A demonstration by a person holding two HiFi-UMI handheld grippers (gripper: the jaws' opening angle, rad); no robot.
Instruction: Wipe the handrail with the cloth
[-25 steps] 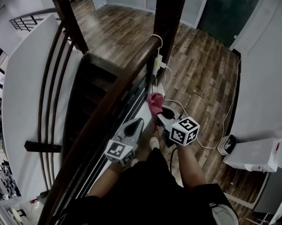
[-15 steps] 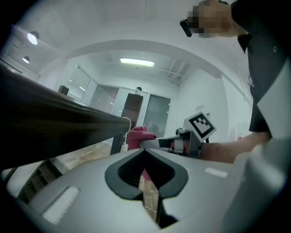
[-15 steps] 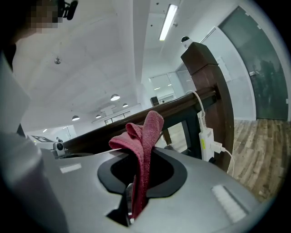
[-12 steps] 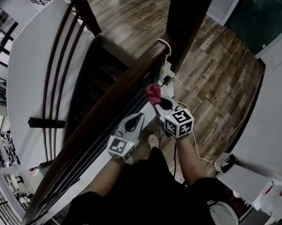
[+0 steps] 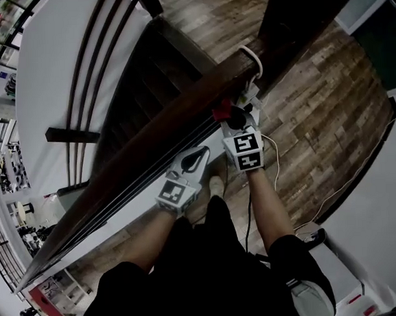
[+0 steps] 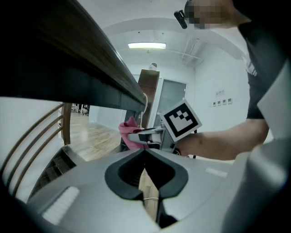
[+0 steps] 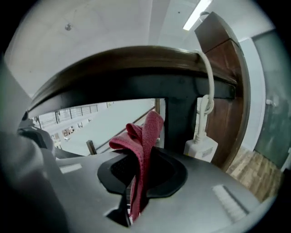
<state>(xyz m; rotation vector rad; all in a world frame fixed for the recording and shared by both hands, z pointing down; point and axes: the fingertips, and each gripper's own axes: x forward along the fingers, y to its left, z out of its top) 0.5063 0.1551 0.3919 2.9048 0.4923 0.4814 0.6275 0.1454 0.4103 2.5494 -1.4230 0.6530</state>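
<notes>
Your right gripper (image 5: pixel 234 123) is clamped on the red cloth (image 5: pixel 221 112), right up by the wooden handrail (image 5: pixel 164 119), upper middle of frame. Left gripper (image 5: pixel 195 159) is nearly closed and empty. Looks like the approach; next, press the cloth on and slide it along.

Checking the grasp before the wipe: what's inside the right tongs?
A red cloth, pinched in the right tongs, its bunched top standing up below the handrail. Whatever cloth hangs beneath the jaws is covered by them.
</notes>
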